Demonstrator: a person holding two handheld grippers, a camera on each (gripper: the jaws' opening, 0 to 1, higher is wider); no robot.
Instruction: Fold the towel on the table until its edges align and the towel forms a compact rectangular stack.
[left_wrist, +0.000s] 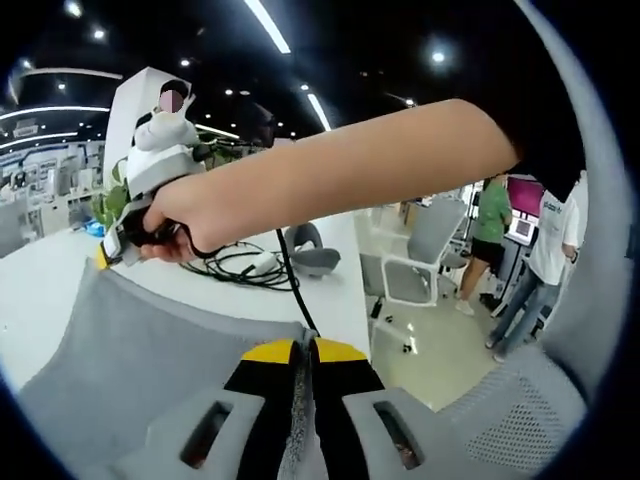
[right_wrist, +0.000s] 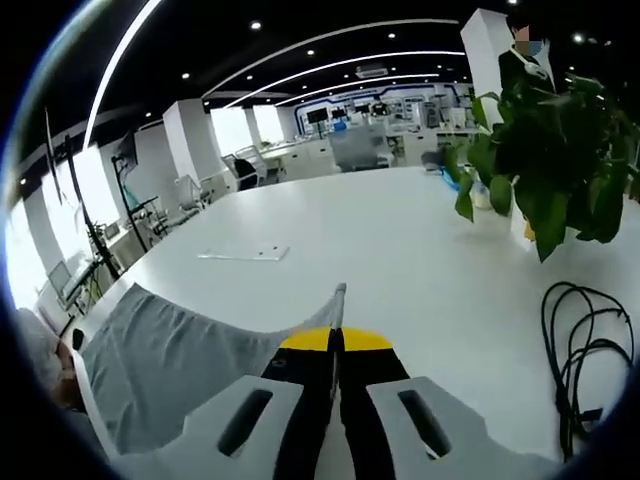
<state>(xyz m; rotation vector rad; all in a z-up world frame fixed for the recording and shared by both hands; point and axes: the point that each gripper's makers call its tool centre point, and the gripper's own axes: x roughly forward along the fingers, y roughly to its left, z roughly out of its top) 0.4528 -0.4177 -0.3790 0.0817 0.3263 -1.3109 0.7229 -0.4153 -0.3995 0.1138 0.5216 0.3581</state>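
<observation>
In the left gripper view I see my left tongs (left_wrist: 303, 352) rising from six o'clock with the jaws pressed together on a fold of the grey towel (left_wrist: 130, 355), whose cloth runs up between the yellow tips and spreads away toward eight o'clock over the white bench (left_wrist: 40, 290). At ten o'clock the right tongs (left_wrist: 118, 245) sit in a person's hand (left_wrist: 165, 225), pinching the towel's far corner, and the bare forearm (left_wrist: 370, 165) crosses toward two o'clock. Black cables (left_wrist: 245, 265) lie on the bench just beyond the towel, near the middle. At three o'clock stand two people (left_wrist: 515, 245) beside grey chairs (left_wrist: 420, 255). In the right gripper view the right tongs (right_wrist: 336, 350) come up from six o'clock, jaws closed on the towel's edge, a corner poking up above the tips; the grey cloth hangs toward eight o'clock. A flat clear strip (right_wrist: 243, 255) lies on the bench at eleven o'clock, a leafy plant (right_wrist: 545, 150) stands at two o'clock, and cables coil at four o'clock
</observation>
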